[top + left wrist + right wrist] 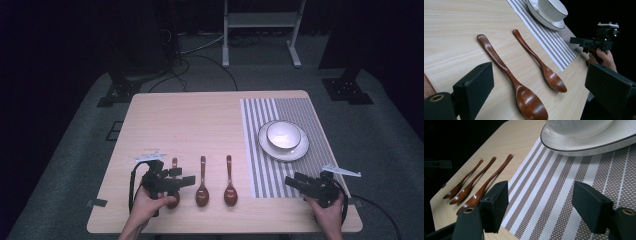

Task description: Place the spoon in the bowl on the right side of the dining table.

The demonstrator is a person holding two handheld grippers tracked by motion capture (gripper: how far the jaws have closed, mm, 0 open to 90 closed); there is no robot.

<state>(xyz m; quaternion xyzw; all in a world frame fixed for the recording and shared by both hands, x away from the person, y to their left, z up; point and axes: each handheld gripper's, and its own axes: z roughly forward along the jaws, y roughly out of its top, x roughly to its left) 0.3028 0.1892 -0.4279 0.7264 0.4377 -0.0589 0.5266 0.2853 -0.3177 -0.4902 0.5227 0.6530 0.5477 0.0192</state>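
While both grippers sit low near the worktop's near edge, neither holds anything. Left gripper [187, 180] is by the near-left part of the worktop [200, 115], held in the person's left hand [147, 202], fingers [475, 87] spread wide w/ nothing between them but bare wood and the spoons beyond. It hovers over the leftmost spoon [174, 170], covering most of that spoon's bowl in the high view.

Three brown wooden spoons lie side by side, handles toward the far edge, bowls toward the near edge: leftmost, middle spoon [202, 182], right spoon [230, 182]. They're apart from each other, not touching. Right spoon lies just left of the striped placemat [260, 150], which covers the right part of the worktop.

On the placemat, toward the far-right corner, a white plate [300, 150] carries a white bowl [283, 135] w/ a dark rim line.

Right gripper [290, 182] is at the near-right corner over the placemat's near edge, in the right hand [327, 215]. Its fingers [590, 205] are also wide apart, empty, pointing toward the plate per the right gripper view.
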